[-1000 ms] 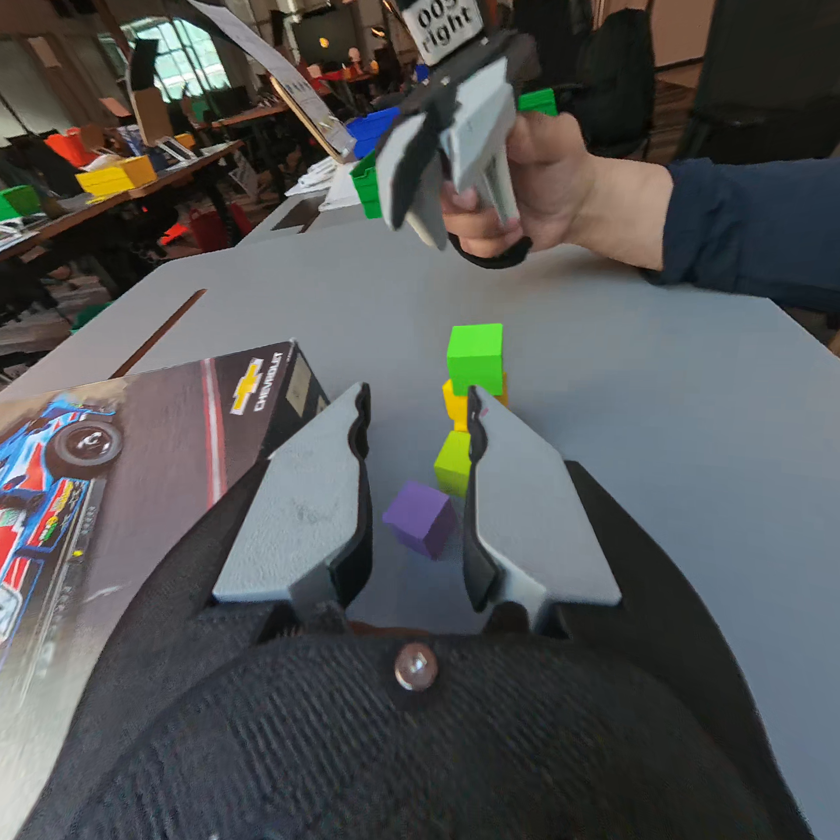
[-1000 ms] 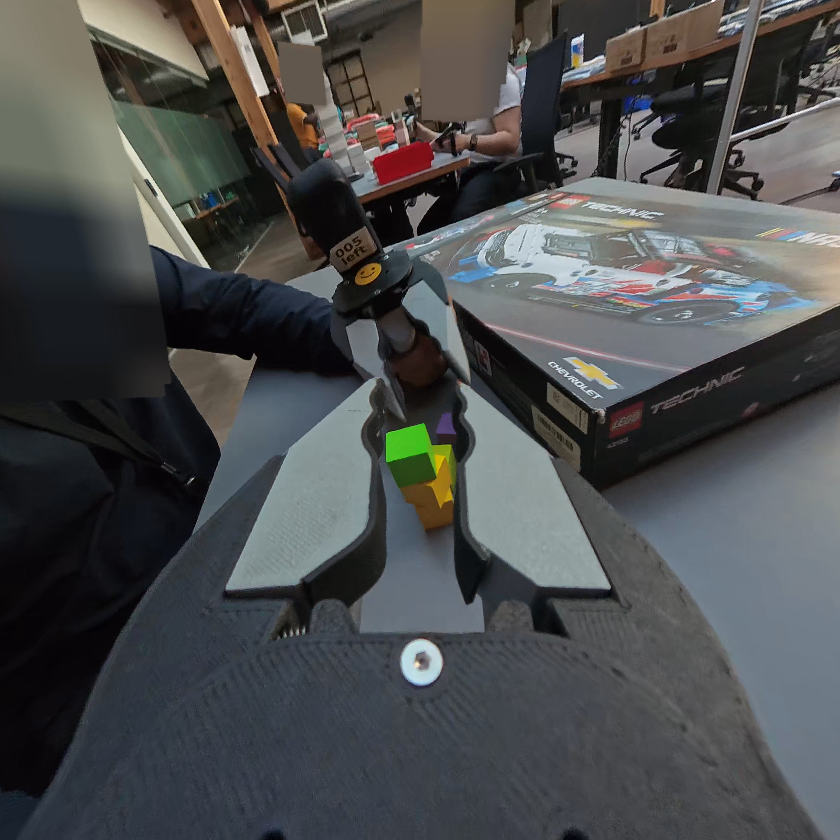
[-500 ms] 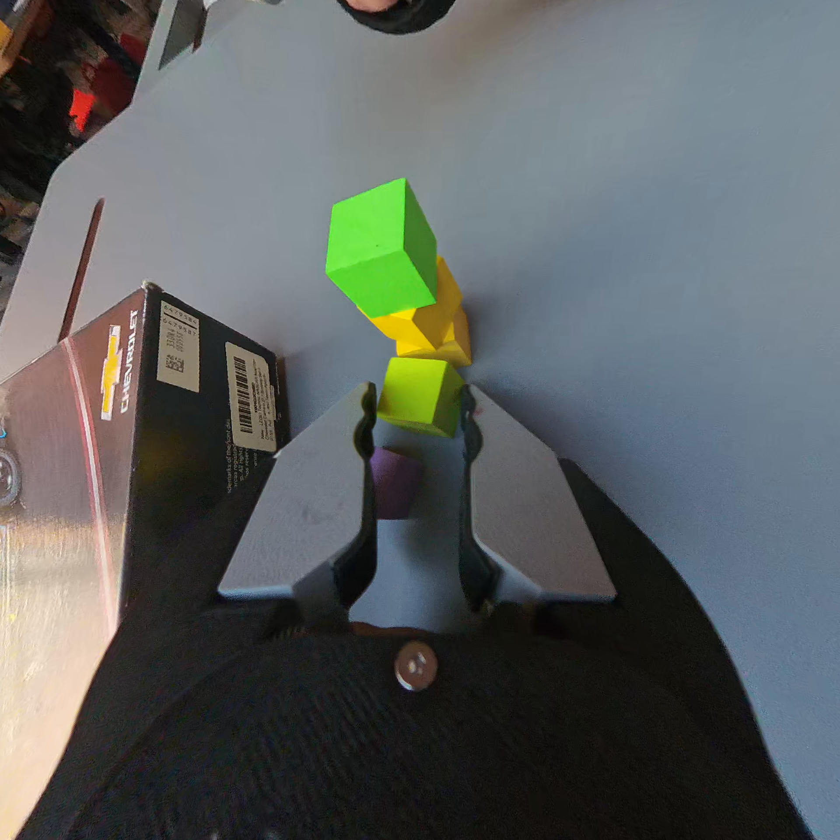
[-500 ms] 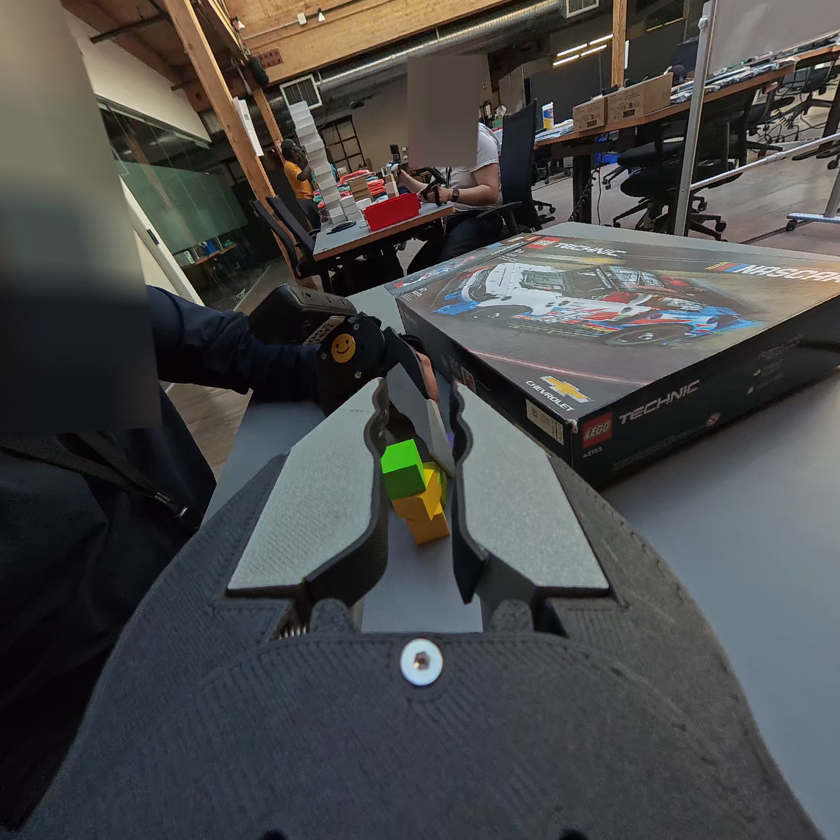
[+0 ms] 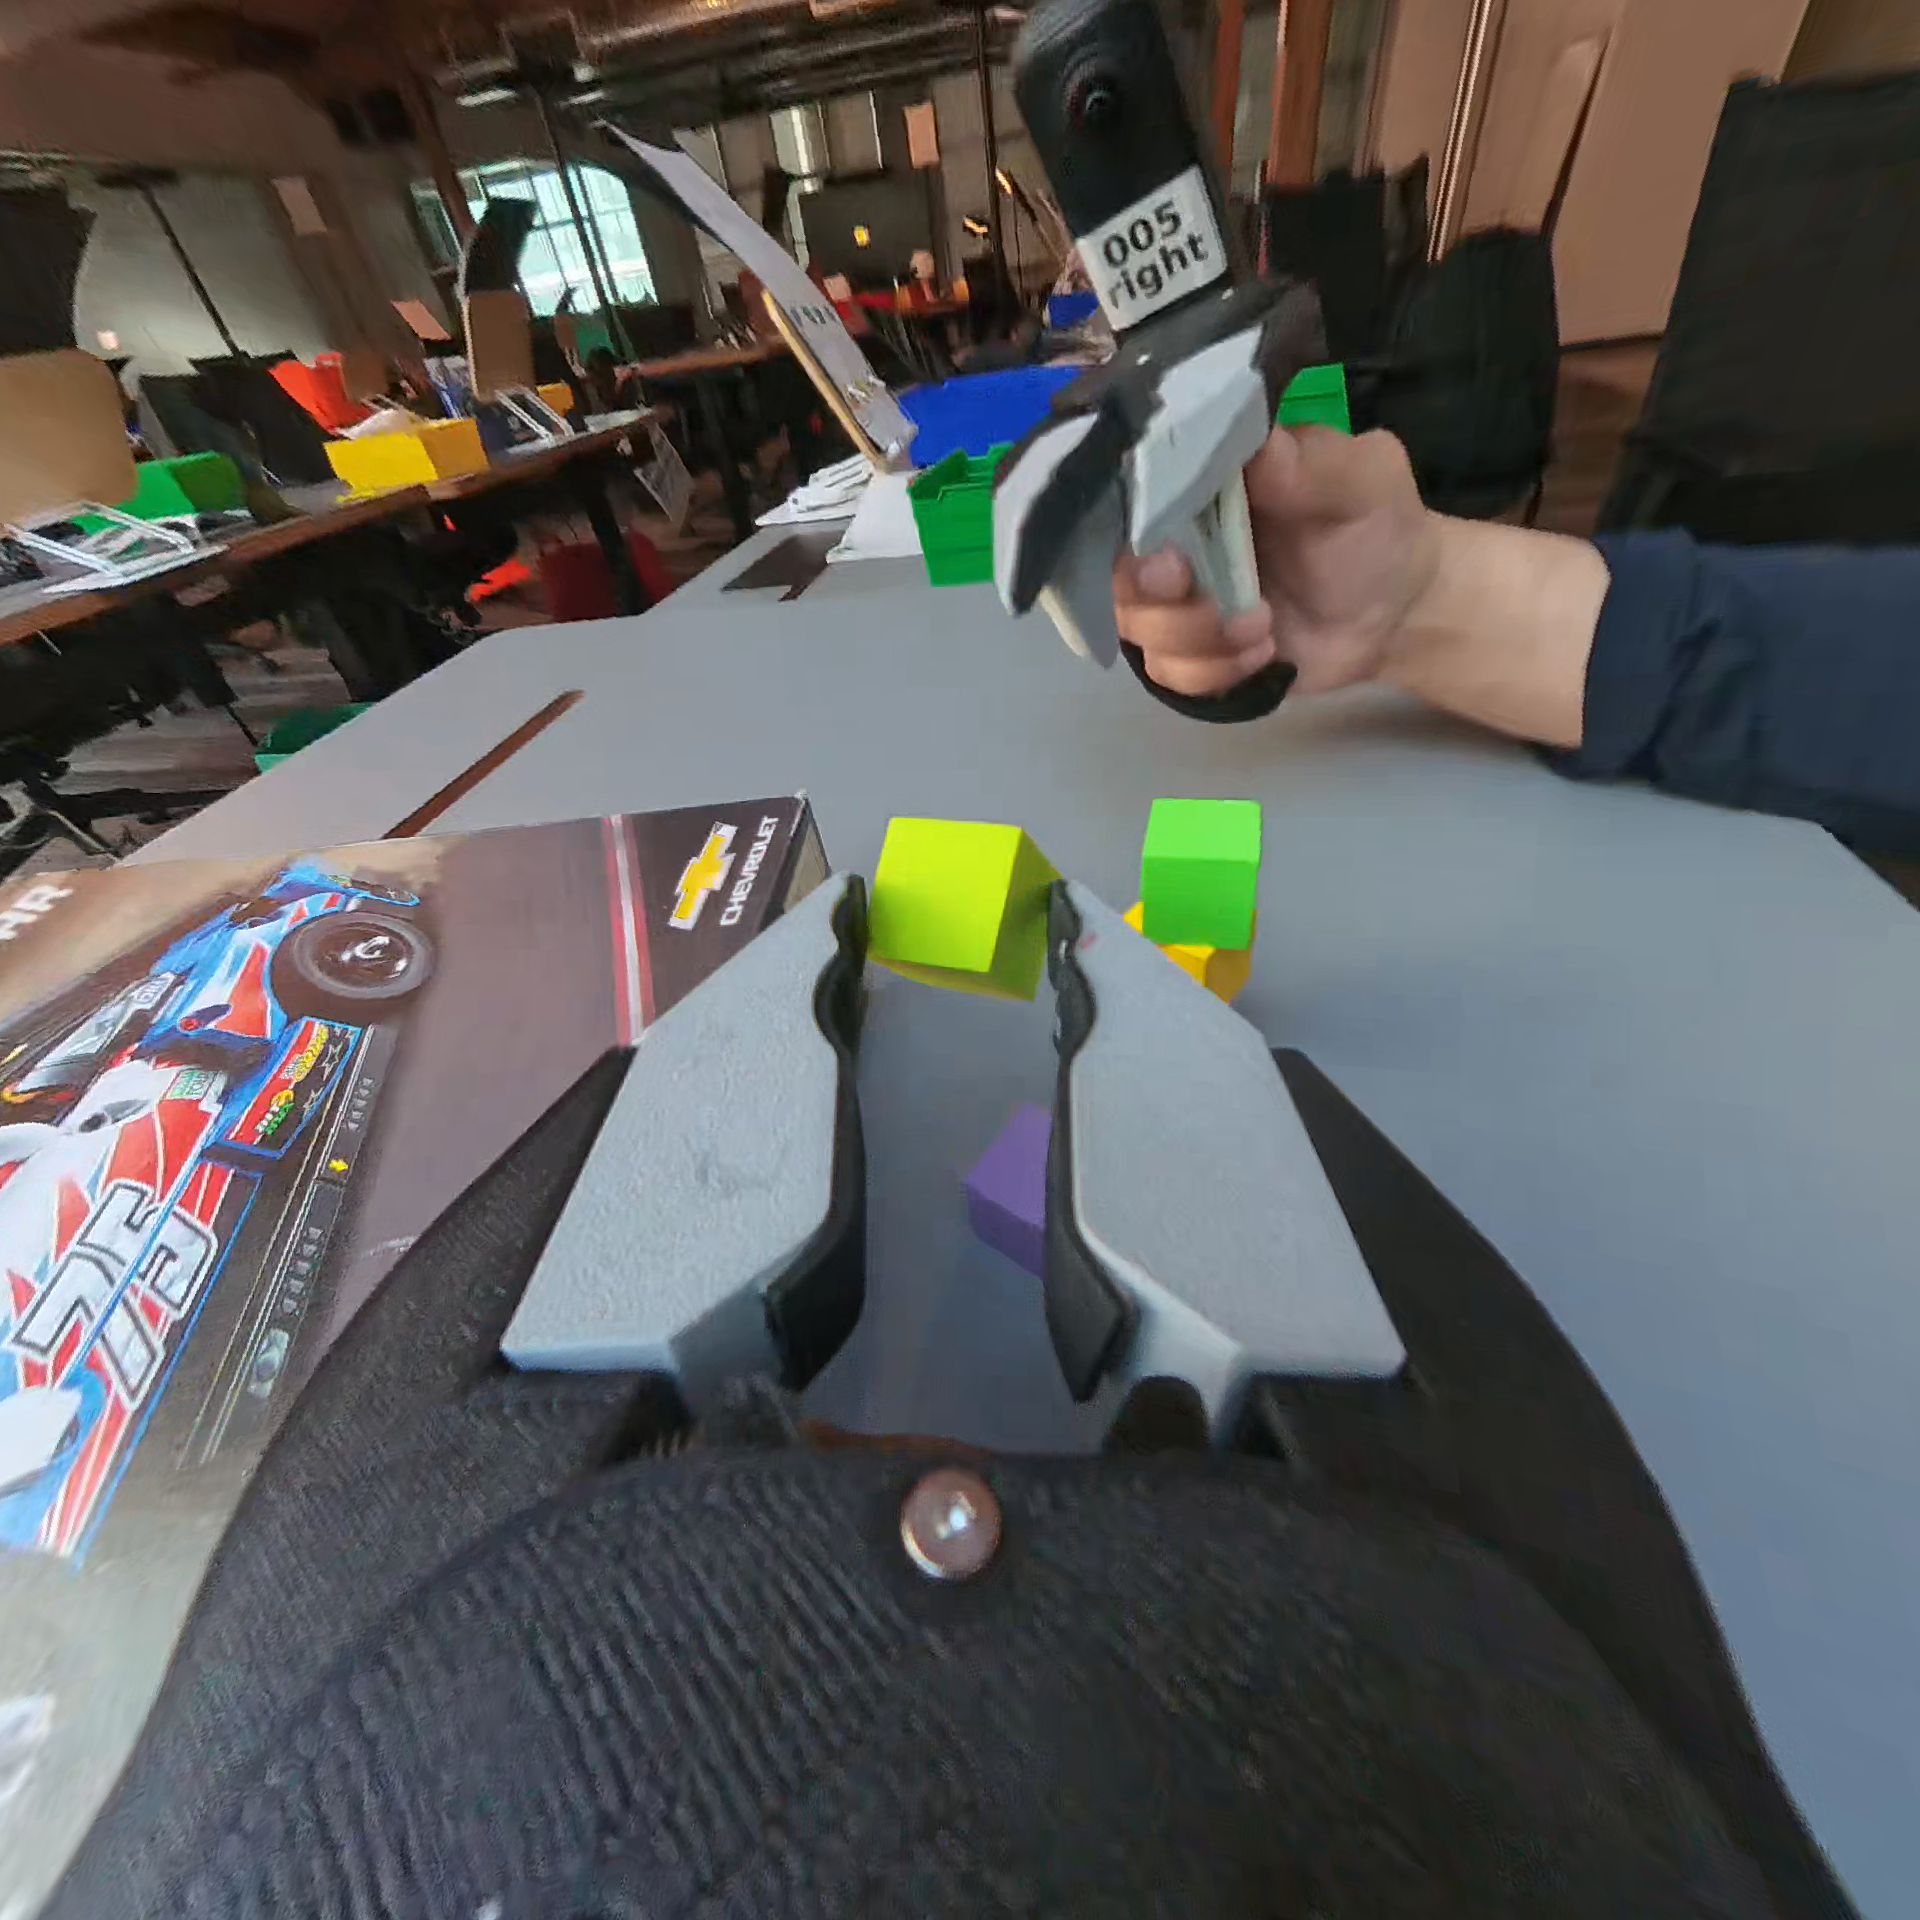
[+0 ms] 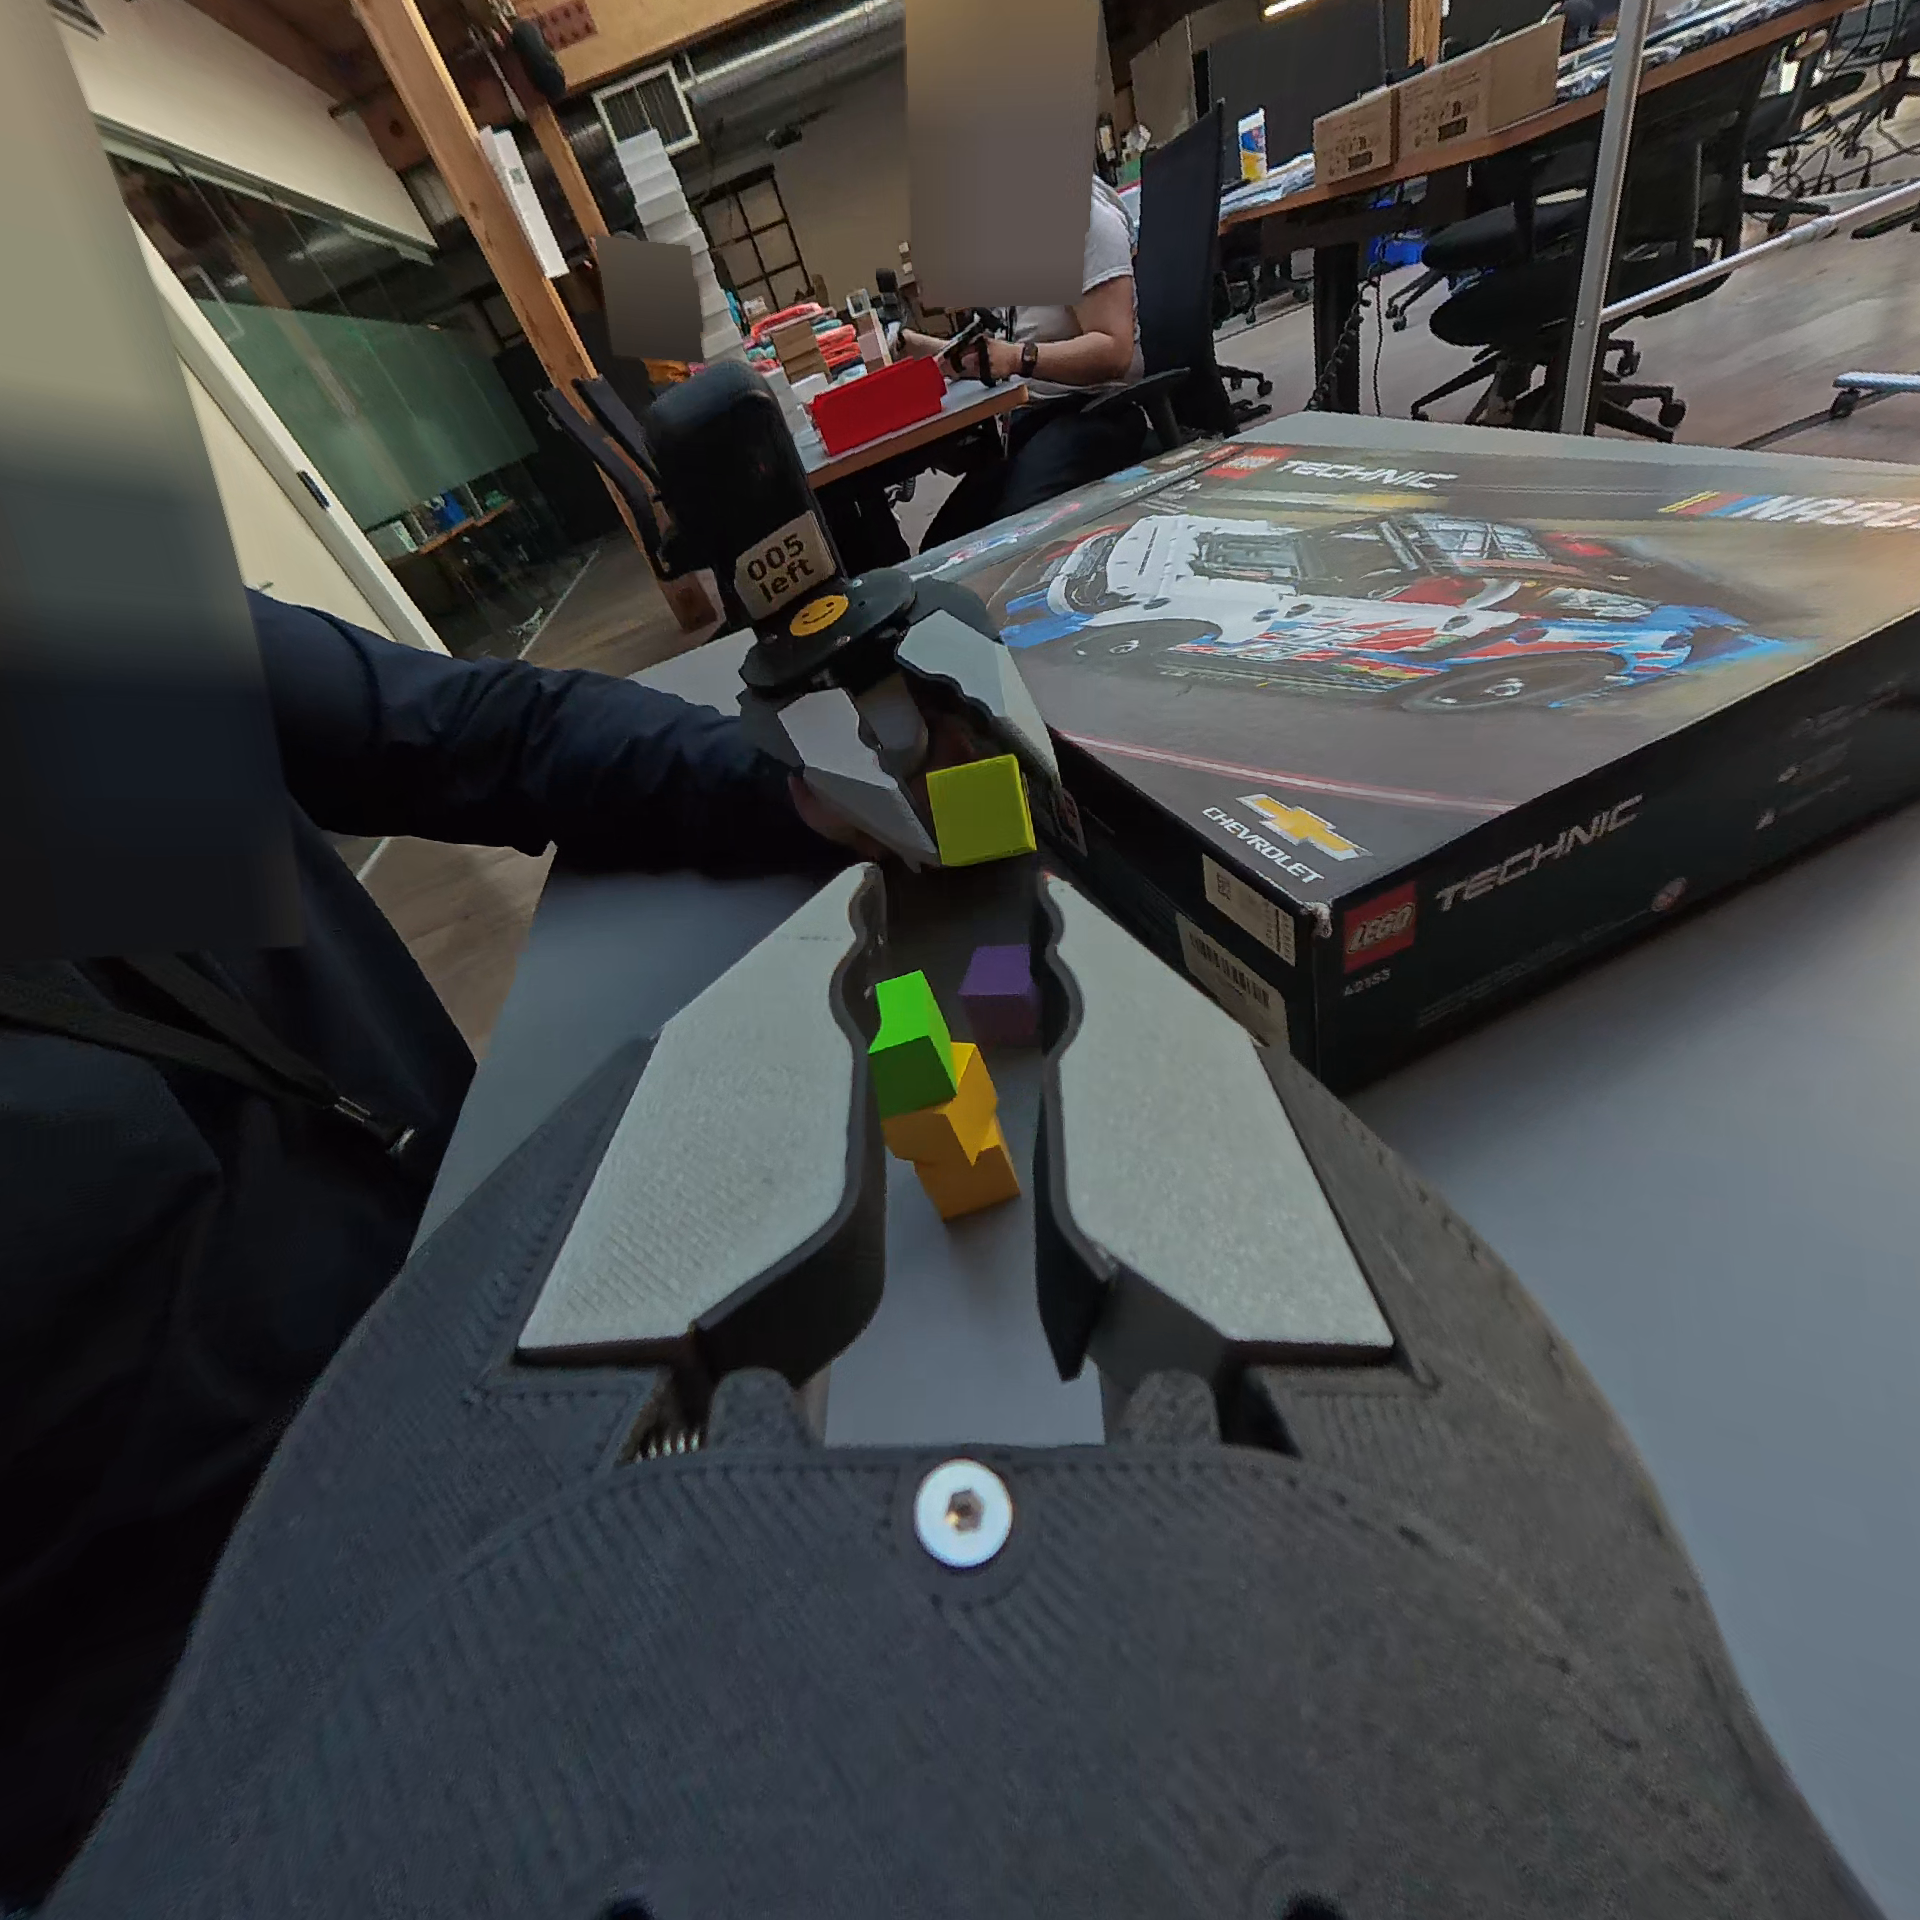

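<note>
Jaws of the left gripper pinch a lime-yellow cube by its two side faces, raised clear of the grey table; the right gripper hangs part-open and empty.

Held by its sides, the cube's underside is free. Near it stands a crooked stack, a green cube on yellow cubes, with a purple cube beside it. A large printed box crowds the table's left edge close to the cubes; bare table toward the right edge and the far corner leaves open room.
</note>
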